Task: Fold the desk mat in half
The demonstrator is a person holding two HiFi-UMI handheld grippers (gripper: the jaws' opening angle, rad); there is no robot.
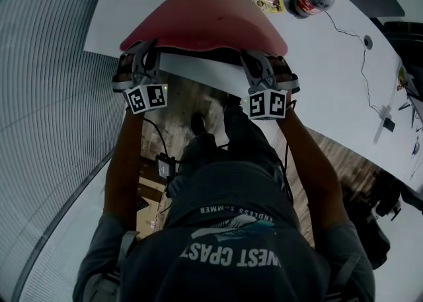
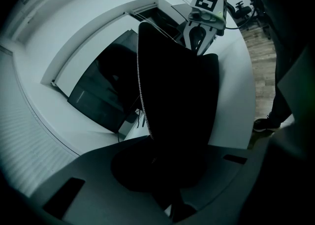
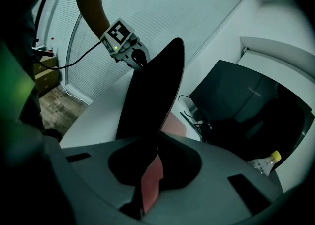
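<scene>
Nearest, the left tongs (image 1: 140, 64) and right tongs (image 1: 262, 73) are each clenched on a near corner of the red desk mat (image 1: 205, 16). Its near edge is raised off the white worktop (image 1: 324, 63) and its far part seems to rest there. If one hand leads, the fold could skew, or a thin corner could slip free. Carried too far, the edge might nudge the bottle (image 1: 314, 0) beyond.

The person wears a dark grey short-sleeved T-shirt (image 1: 228, 258) with pale lettering and a teal graphic, dark trousers (image 1: 246, 137) and dark shoes (image 1: 197, 123). The grey left gripper (image 1: 141, 53) and right gripper (image 1: 256, 60) each carry a white cube (image 1: 147, 98) with black square markers. A thin black cable (image 1: 160, 139) trails from the left.
</scene>
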